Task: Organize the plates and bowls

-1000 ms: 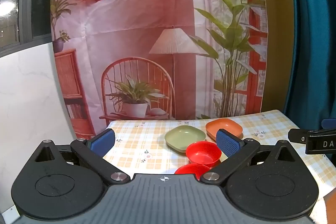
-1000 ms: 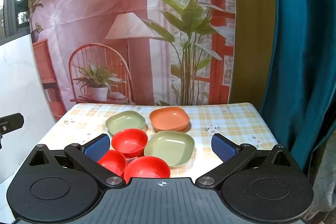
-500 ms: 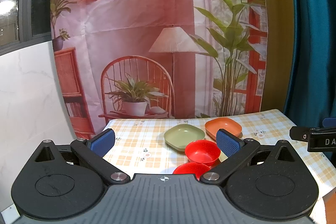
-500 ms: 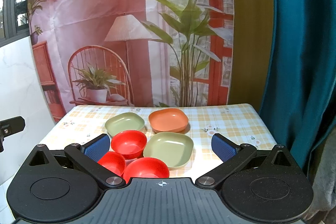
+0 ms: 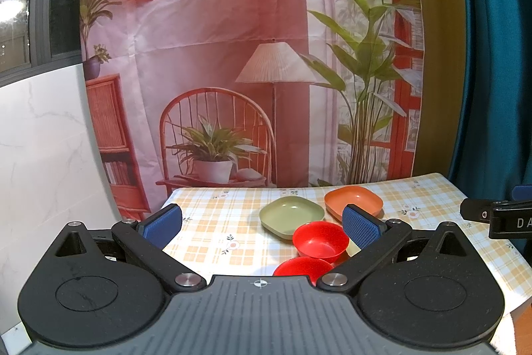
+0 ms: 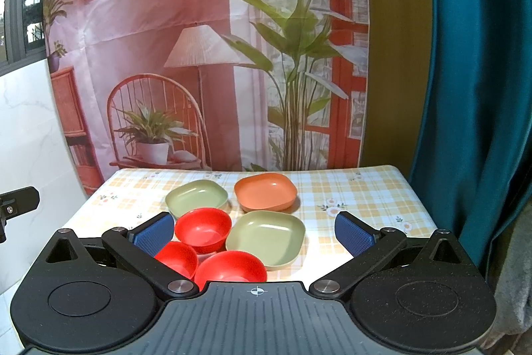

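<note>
Behind everything, filling the upper two thirds of both views: printed backdrop (image 6: 186, 55) with lamp, wicker chair and leafy plants. At the right edge, teal curtain (image 6: 478, 88).

Across the lower middle of both frames: table (image 6: 372, 188) under a yellow checked cloth with small flowers.

Bottom of the left wrist view: left gripper (image 5: 262, 223), jaws spread wide, blue pads (image 5: 163, 220) apart, nothing between them, held above the near edge of the table.

Bottom of the right wrist view: right gripper (image 6: 254, 232), likewise wide open and empty, hovering over the dishes.

Centre of the right wrist view, clustered together on the cloth:
- near green plate (image 6: 266, 235), just right of centre, beside the red bowls.
- orange plate (image 6: 265, 191), above it in the frame, toward the far side of the table.
- far green plate (image 6: 197, 199), left of the orange plate, close beside it.
- upper red bowl (image 6: 203, 230), just below the far green plate.
- right red bowl (image 6: 231, 265), low in frame, partly hidden by the gripper body.
- left red bowl (image 6: 178, 257), partly behind the left finger.

All dishes upright, unstacked.
</note>
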`<state>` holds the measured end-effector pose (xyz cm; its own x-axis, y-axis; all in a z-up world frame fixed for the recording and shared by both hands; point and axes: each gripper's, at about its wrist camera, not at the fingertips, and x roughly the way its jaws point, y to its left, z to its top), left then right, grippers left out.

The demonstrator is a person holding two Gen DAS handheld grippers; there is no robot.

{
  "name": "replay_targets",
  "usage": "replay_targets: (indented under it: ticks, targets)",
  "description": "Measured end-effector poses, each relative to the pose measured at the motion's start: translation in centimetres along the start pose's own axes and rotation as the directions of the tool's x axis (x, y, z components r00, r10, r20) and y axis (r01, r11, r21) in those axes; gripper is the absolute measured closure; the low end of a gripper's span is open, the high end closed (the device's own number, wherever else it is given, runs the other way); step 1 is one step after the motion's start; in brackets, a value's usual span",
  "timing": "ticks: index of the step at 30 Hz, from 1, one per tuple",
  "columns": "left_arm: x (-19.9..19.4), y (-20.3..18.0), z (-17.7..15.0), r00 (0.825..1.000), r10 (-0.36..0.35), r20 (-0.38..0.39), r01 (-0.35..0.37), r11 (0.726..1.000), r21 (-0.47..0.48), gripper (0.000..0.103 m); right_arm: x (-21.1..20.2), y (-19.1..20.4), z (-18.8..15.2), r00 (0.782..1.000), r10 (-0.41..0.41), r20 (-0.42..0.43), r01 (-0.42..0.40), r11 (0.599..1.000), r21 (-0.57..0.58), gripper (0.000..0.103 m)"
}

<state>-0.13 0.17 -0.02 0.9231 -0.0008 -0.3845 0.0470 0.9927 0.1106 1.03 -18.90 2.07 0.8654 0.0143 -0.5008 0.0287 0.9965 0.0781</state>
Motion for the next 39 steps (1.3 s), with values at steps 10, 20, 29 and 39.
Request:
replay_targets:
  ticks: [10,20,29,39]
  targets:
    - [0.01,0.02,-0.02,1.0,0.0,0.0,0.0,1.0,0.001,0.0,0.02,-0.02,0.01,1.0,-0.001,0.001,0.001,1.0,0.001,0.0]
    - [0.01,0.07,-0.03,1.0,0.002,-0.001,-0.002,1.0,0.0,0.0,0.02,-0.01,0.03,1.0,0.0,0.001,0.0,1.0,0.002,0.0]
    - [0.08,0.08,0.0,1.0,0.001,-0.005,-0.001,1.0,-0.003,0.0,0.03,-0.03,0.06,1.0,-0.001,0.003,0.001,1.0,-0.001,0.0]
    - [0.17,0.14,0.06,1.0,0.002,-0.01,-0.002,1.0,-0.006,0.0,0.02,-0.05,0.02,1.0,0.0,0.003,0.0,1.0,-0.001,0.0]
